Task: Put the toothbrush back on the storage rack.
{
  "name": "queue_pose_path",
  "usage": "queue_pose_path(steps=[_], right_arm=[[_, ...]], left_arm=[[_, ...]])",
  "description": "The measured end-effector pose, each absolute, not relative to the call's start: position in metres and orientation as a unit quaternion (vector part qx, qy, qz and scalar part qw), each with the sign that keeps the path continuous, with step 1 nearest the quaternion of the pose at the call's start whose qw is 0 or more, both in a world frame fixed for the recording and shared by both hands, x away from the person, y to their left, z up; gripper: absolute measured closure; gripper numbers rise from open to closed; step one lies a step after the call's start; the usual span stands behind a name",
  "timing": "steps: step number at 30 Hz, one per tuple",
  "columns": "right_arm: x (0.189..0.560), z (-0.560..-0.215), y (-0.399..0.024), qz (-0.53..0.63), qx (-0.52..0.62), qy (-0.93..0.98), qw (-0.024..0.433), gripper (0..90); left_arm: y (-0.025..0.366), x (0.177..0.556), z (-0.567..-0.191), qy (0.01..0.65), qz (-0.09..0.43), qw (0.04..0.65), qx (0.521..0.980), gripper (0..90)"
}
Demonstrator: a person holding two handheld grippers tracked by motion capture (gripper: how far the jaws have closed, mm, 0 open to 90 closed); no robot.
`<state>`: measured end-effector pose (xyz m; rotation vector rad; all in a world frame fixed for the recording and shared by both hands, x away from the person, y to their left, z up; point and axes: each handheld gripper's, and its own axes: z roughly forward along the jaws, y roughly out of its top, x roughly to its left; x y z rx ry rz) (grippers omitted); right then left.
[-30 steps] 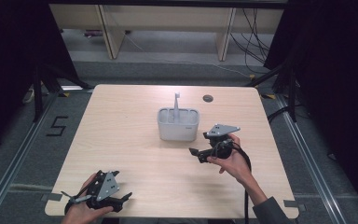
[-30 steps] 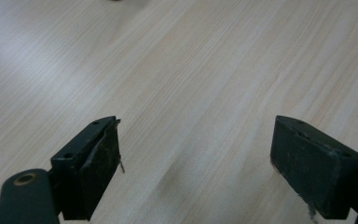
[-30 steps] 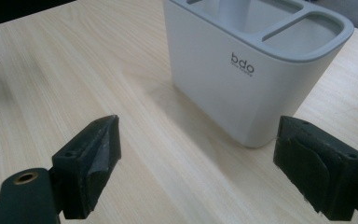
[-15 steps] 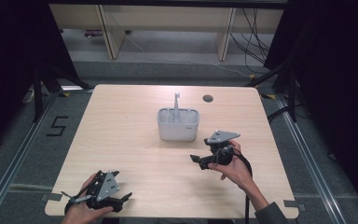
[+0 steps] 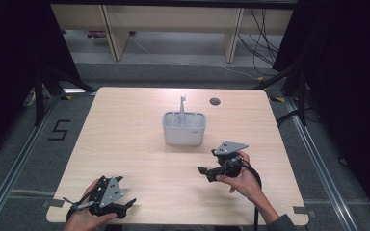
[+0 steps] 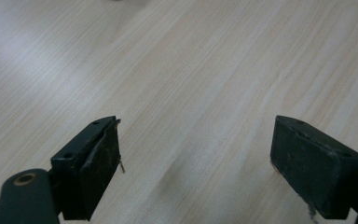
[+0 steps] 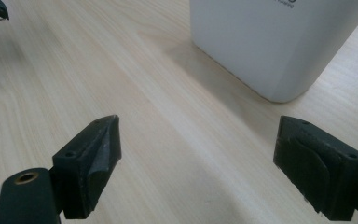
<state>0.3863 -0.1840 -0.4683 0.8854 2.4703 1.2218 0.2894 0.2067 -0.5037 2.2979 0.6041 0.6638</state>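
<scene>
Standing near the middle of the wooden table (image 5: 125, 125), the white caddy (image 5: 184, 129) is just ahead of the right gripper (image 5: 206, 173), whose 2 jaws gape wide around nothing, while the left gripper (image 5: 127, 204), equally wide and empty, sits at the near-left edge.

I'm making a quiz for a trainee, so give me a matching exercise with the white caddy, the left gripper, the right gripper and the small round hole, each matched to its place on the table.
Things:
1. white caddy
2. left gripper
3. right gripper
4. small round hole

Places:
A. near left corner
B. far edge, right of centre
C. middle of the table
D. just in front of the caddy, to its right

Pairs: 1-C, 2-A, 3-D, 4-B
</scene>
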Motion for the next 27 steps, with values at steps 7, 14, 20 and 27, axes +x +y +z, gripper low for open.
queue_pose_path(steps=[7,14,20,27], right_arm=[[0.379,-0.473,-0.185,0.406,0.307,0.852,0.120,15.8],[0.371,-0.478,-0.188,0.400,0.303,0.856,0.121,15.8],[0.365,-0.480,-0.191,0.392,0.303,0.859,0.129,15.8],[0.358,-0.481,-0.195,0.387,0.308,0.860,0.122,15.8]], left_arm=[[0.207,0.289,-0.504,0.234,0.254,0.333,0.877,15.2],[0.207,0.289,-0.504,0.232,0.253,0.332,0.879,15.2],[0.207,0.289,-0.504,0.231,0.254,0.330,0.879,15.2],[0.207,0.289,-0.504,0.233,0.254,0.332,0.878,15.2]])
